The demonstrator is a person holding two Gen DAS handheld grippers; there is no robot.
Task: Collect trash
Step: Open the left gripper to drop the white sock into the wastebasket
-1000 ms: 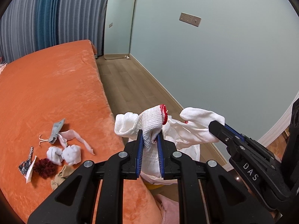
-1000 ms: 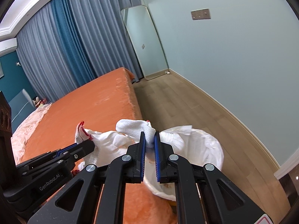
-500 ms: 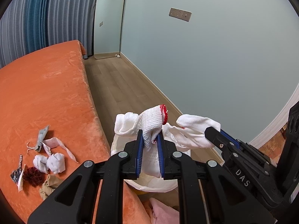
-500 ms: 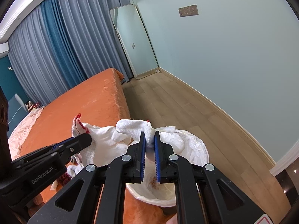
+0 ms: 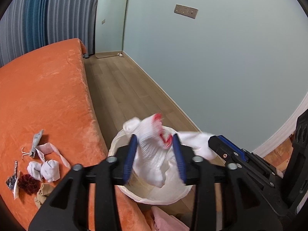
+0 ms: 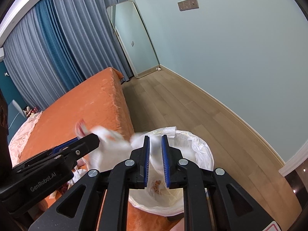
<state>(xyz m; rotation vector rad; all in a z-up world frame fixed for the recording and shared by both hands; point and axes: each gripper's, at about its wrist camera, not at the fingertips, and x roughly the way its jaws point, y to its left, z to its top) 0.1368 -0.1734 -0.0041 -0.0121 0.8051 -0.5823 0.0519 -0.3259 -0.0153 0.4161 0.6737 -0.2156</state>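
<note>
Both the left gripper (image 5: pixel 155 157) and right gripper (image 6: pixel 156 161) were spread, releasing the white red-cuffed knit gloves (image 5: pixel 152 154) over the white plastic-lined bin (image 6: pixel 200 144); small cloth scraps (image 5: pixel 41 170) lay uncollected on the orange bed (image 5: pixel 42 88) at near left

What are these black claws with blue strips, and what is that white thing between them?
They are two hand-held grippers that a person works, each with a camera looking along its fingers. One picture is from the left gripper, the other from the right gripper. Both are open, and a blurred white glove with a red cuff hangs between their fingers over a trash bin lined with a bag. Beside the bin is an orange bed, where small socks and scraps lie.
</note>
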